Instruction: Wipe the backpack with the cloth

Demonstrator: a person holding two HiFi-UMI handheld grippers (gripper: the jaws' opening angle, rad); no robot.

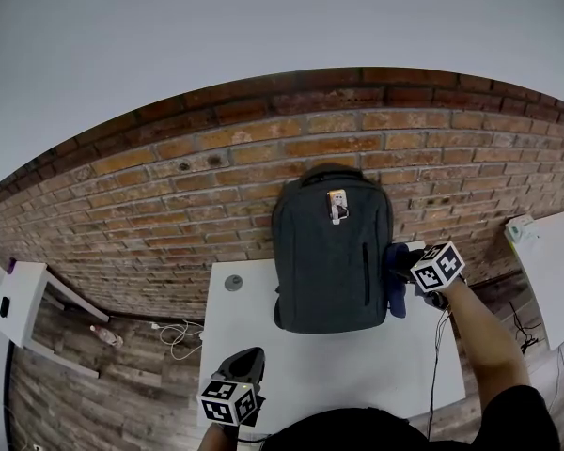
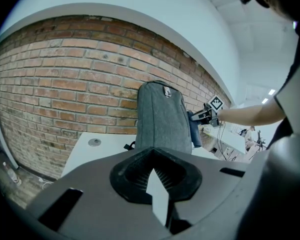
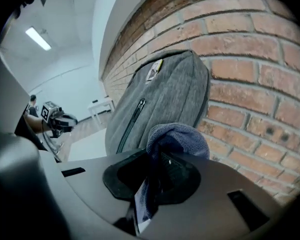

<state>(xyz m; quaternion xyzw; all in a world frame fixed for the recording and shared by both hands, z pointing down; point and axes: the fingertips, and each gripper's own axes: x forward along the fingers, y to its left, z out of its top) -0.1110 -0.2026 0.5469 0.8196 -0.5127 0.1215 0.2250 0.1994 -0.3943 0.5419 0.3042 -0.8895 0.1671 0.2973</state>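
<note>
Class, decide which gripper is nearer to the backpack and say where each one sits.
Right. The right gripper, holding the cloth, is beside the backpack's right side. The left gripper hangs over the table's near edge, apart from it.

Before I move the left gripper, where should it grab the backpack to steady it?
Probably the backpack at its upper left shoulder, approached from the left: it stands upright against the brick wall, and the right gripper with the cloth occupies its right side.
</note>
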